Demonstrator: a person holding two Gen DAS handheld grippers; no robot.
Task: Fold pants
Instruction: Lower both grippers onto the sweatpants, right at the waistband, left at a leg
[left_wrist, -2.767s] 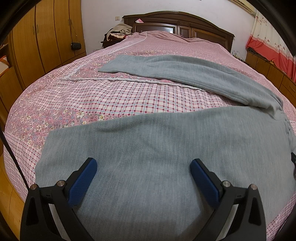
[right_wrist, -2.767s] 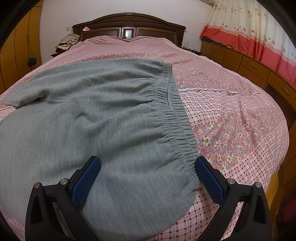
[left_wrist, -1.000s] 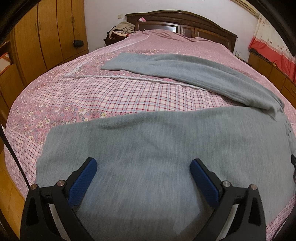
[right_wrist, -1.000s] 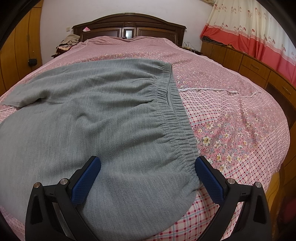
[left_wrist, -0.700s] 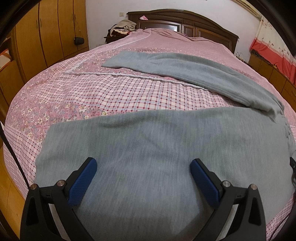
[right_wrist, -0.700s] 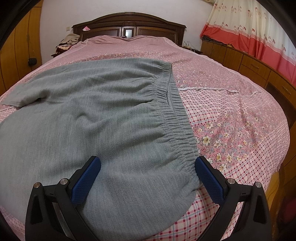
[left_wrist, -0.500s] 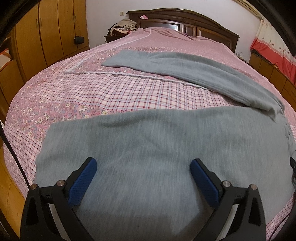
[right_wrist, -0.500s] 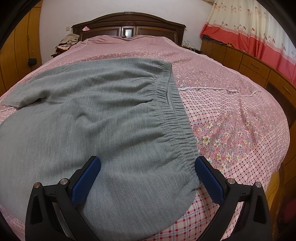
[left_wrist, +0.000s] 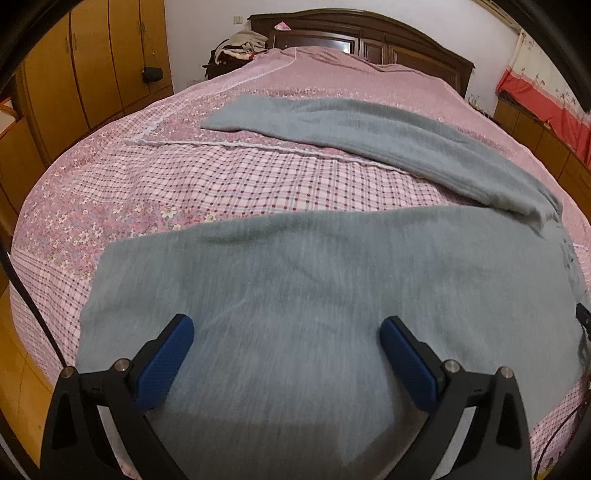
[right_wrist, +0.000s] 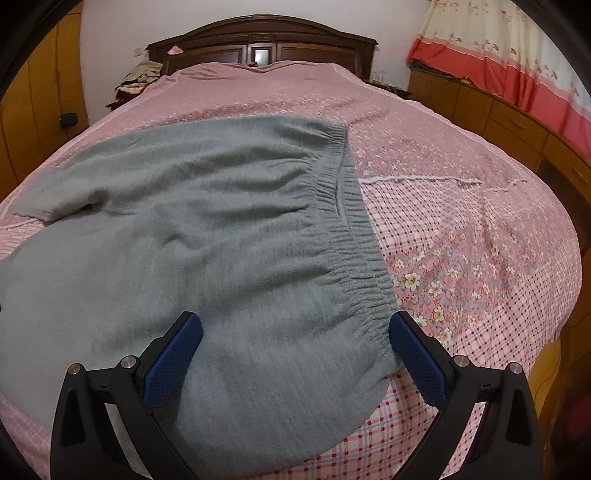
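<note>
Both grippers spread wide rn, nothing clamped in either. Left gripper (left_wrist: 286, 341) hangs over the near leg of the grey pants (left_wrist: 314, 288), blue pads (left_wrist: 164, 360) well apart w/ just flat fabric showing between them. Can't tell if the tips actually touch the cloth or sit just above it, view's a bit smeared there. Right gripper (right_wrist: 295, 345) same deal, released, jaws wide, sitting over the waist end of the pants (right_wrist: 192, 236). Its right pad (right_wrist: 417, 360) is just beside the elastic waistband (right_wrist: 354, 236), basically at the corner where the band meets the near edge.

Pants are laid out flat on the bed (left_wrist: 229, 192), pink floral/plaid sheet. Legs splayed in a V: near leg runs across the foot of the bed close to the front edge, far leg (left_wrist: 369, 136) angles off toward the headboard (left_wrist: 369, 33). Near leg's cuff edge stops short of the left side of the bed, strip of sheet bare past it.

Room-wise: plaid sheet open between the two legs, and lots of bare bed to the right of the waistband and up toward the headboard. Wardrobe (left_wrist: 92, 66) on the left, low cabinets (right_wrist: 498, 110) w/ a red curtain (right_wrist: 517, 55) on the right.
</note>
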